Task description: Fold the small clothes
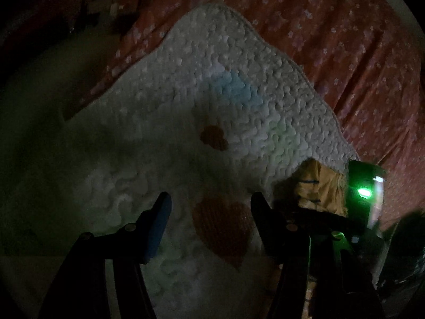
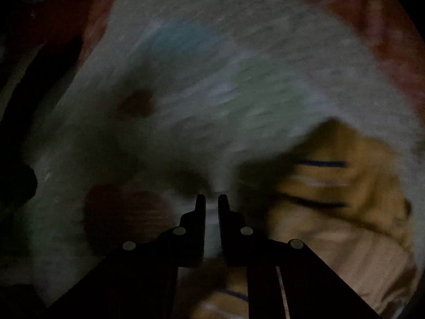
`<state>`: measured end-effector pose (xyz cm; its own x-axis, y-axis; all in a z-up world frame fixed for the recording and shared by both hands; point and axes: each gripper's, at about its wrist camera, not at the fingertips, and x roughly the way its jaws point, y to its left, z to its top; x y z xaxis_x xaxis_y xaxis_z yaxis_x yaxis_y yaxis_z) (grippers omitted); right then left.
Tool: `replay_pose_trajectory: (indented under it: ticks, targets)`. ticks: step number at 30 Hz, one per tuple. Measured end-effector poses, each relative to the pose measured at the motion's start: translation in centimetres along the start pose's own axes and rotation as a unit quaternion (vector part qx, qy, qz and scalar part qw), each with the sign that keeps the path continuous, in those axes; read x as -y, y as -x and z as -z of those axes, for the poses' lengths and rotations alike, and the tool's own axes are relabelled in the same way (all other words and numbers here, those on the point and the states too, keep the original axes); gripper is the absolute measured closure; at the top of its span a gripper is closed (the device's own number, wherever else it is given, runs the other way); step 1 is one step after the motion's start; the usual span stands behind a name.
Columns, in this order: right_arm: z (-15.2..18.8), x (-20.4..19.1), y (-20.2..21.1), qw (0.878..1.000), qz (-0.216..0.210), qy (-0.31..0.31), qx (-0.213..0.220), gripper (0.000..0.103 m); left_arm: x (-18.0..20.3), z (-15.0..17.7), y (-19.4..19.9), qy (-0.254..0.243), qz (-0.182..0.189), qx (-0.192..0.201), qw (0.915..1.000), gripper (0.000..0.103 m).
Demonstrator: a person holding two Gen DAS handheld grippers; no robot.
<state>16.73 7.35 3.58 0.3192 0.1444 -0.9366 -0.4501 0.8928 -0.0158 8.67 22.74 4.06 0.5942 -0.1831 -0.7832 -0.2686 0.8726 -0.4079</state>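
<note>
My left gripper (image 1: 209, 207) hangs wide open over the white mat (image 1: 212, 85); my right gripper (image 2: 211, 199) is nearly closed with nothing visible between its fingers. The yellow garment (image 2: 345, 186) lies bunched on the mat's right side, blurred, perhaps half folded. I should pinch one clean edge, not the bunch

Both views are very dim, with heavy black fisheye vignetting at the corners. In the left wrist view the white quilted blanket (image 1: 212, 101) is sharp and brightest at its upper part, falling into deep shadow below; a green indicator light (image 1: 364, 192) glares to its right. The right wrist view is smeared throughout by motion blur, and the mustard garment (image 2: 332, 186) shows streaked stripes.
</note>
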Motion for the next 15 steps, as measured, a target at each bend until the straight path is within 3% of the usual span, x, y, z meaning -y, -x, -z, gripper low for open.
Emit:
replay_pose_trajectory:
  ticks: [2,3,6,7,9,12,15]
  targets:
    - [0.3,-0.4,1.0,1.000,0.012,0.005,0.019,0.092,0.2,0.1,0.1,-0.013,-0.004,-0.001,0.9999,0.042]
    - [0.9,0.2,2.8,0.999,-0.009,-0.007,0.037,0.086,0.3,0.2,0.0,-0.017,0.000,-0.006,0.9998,0.042]
    - [5.1,4.2,8.9,0.995,-0.012,-0.064,0.076,0.042,0.7,0.9,0.1,-0.030,0.012,-0.014,0.9994,0.042]
    - [6.7,6.7,10.7,0.993,-0.003,-0.081,0.090,0.037,1.0,1.3,0.2,-0.037,0.013,-0.015,0.9991,0.042]
    - [12.4,11.5,14.5,0.987,0.026,-0.125,0.100,0.036,1.8,2.6,0.1,-0.051,0.029,-0.028,0.9979,0.042]
    - [21.9,16.9,17.7,0.974,0.065,-0.201,0.082,0.035,3.1,5.8,-0.2,-0.068,0.055,-0.066,0.9940,0.042]
    - [31.5,20.2,19.1,0.954,0.053,-0.286,0.071,0.035,4.3,10.3,0.0,-0.095,0.071,-0.104,0.9874,0.042]
